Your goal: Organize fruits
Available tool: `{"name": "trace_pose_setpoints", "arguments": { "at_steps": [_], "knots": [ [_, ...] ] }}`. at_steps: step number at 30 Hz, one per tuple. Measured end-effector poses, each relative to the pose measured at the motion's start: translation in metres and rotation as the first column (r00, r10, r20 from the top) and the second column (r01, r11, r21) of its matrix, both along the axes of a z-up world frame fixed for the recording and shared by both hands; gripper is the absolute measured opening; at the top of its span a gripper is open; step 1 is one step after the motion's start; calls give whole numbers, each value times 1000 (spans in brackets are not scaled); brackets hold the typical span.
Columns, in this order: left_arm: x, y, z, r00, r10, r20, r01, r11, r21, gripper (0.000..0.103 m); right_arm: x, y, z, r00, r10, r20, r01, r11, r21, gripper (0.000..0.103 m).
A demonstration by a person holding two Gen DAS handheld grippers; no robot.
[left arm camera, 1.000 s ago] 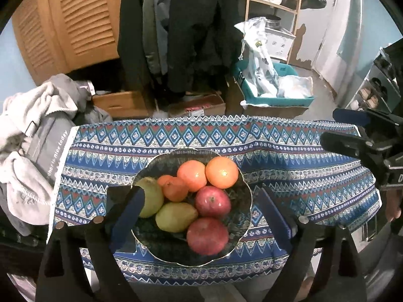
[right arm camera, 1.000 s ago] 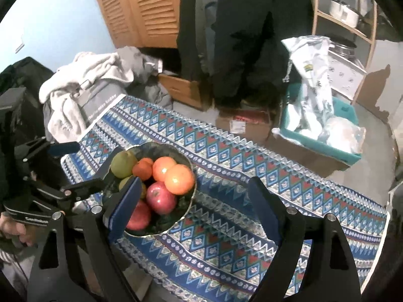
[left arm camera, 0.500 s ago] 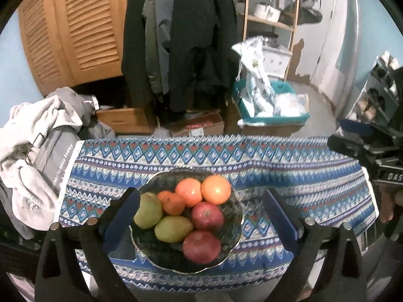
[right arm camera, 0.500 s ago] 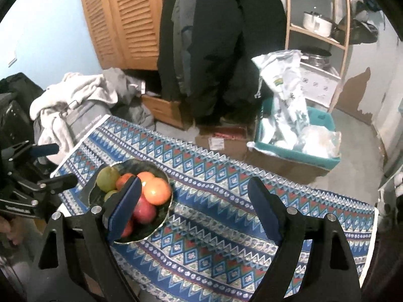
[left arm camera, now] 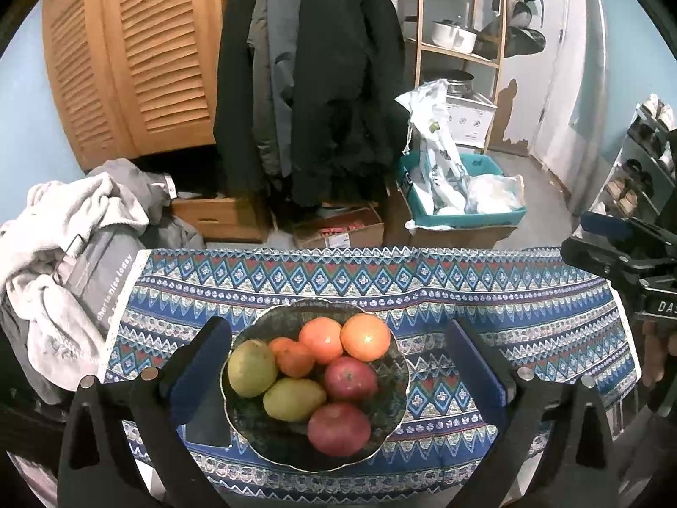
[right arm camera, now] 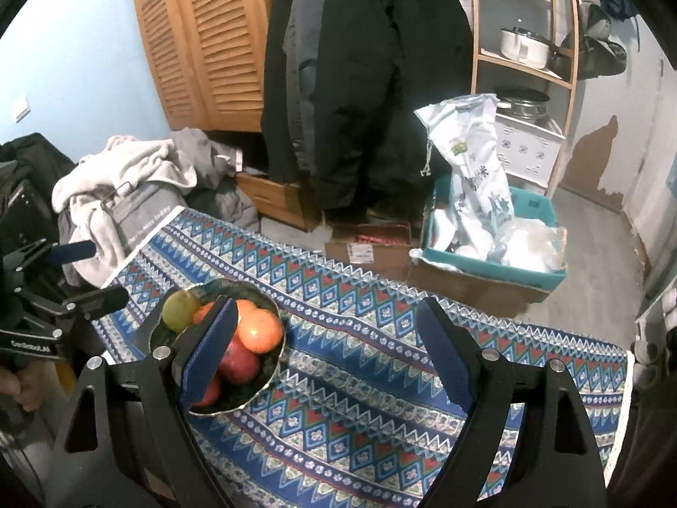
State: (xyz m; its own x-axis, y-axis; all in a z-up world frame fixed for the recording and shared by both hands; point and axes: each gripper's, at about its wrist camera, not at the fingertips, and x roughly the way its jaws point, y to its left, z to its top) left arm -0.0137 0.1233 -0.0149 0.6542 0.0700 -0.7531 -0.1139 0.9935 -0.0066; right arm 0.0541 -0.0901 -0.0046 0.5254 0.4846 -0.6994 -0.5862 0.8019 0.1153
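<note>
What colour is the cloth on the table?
The tablecloth is mostly blue, with bands of diamonds and zigzags in red, teal and white. The right wrist view shows it best.

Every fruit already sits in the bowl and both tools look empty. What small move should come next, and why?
Probably hold both tools back, or withdraw them. The bowl already holds all the fruit in view: oranges, pears and apples. None lies on the tablecloth. The left tool has just been opening with nothing between its pads; the right tool is open and empty.
</note>
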Motion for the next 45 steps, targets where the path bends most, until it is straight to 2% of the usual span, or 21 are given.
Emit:
{"name": "trace_pose_setpoints", "arguments": {
  "at_steps": [20,25,45],
  "knots": [
    [-1,-8,4,1000,15,14,-16,998,64,102,-3,-5,4,1000,2,5,-2,1000,1,85],
    [0,-7,3,1000,12,6,-13,998,58,102,-3,-5,4,1000,5,2,-5,1000,-1,85],
    [0,-15,-2,1000,9,-22,-7,993,117,102,-7,-4,4,1000,16,12,-16,1000,-14,85]
  ]
}}
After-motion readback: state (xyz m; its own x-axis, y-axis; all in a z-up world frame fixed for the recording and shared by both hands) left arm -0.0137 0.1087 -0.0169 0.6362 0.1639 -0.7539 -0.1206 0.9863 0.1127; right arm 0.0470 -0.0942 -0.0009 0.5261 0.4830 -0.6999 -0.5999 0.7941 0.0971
